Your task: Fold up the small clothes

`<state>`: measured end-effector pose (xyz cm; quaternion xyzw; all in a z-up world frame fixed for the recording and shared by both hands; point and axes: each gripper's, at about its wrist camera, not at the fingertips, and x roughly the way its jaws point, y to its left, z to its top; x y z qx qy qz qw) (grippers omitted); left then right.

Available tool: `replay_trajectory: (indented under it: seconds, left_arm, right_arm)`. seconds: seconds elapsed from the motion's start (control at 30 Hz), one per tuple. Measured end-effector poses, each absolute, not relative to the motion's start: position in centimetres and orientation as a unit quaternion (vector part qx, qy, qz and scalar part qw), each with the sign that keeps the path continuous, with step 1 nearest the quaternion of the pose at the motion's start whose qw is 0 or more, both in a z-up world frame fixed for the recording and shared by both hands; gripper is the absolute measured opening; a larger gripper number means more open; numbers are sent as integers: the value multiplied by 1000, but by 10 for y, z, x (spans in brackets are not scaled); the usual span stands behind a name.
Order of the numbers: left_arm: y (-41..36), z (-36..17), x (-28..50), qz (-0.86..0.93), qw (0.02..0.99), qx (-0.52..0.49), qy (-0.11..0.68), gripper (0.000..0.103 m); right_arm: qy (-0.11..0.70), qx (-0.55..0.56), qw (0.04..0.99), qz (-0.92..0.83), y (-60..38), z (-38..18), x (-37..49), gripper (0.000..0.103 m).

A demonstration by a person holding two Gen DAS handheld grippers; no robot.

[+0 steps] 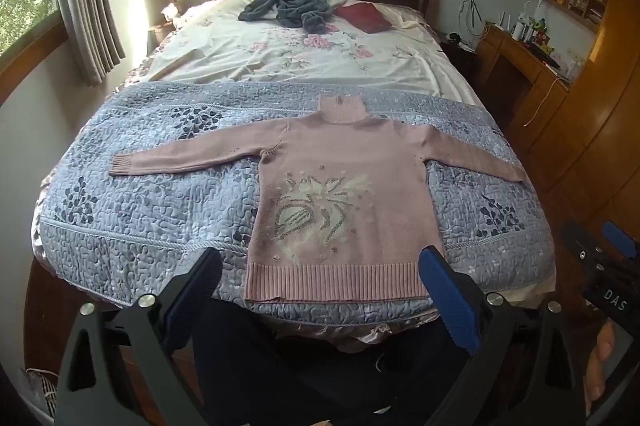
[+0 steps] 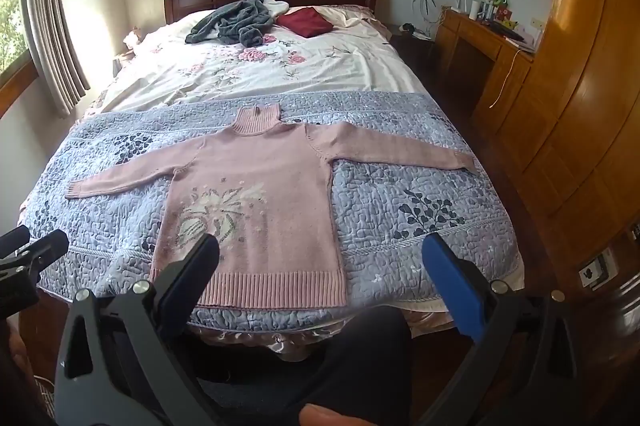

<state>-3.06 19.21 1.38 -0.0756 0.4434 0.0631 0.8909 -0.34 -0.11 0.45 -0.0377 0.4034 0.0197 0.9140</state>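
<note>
My left gripper and right gripper both hang spread wide and empty, short of the bed's foot. The pink turtleneck sweater lies flat, face up, straight ahead on the blue quilted coverlet, sleeves out to either side. I judge a sleeve comes first: I'd pinch the ribbed cuff ahead to my left and carry it across the chest without dragging the soft, stretchy knit.
</note>
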Motion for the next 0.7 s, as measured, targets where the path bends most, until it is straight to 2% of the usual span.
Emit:
replay_trajectory:
  seconds: [0.7]
  left_arm:
    - [192,19,-37,71,895,-69,435,99]
  right_arm:
    - [401,-36,915,20,3,2,-7,101]
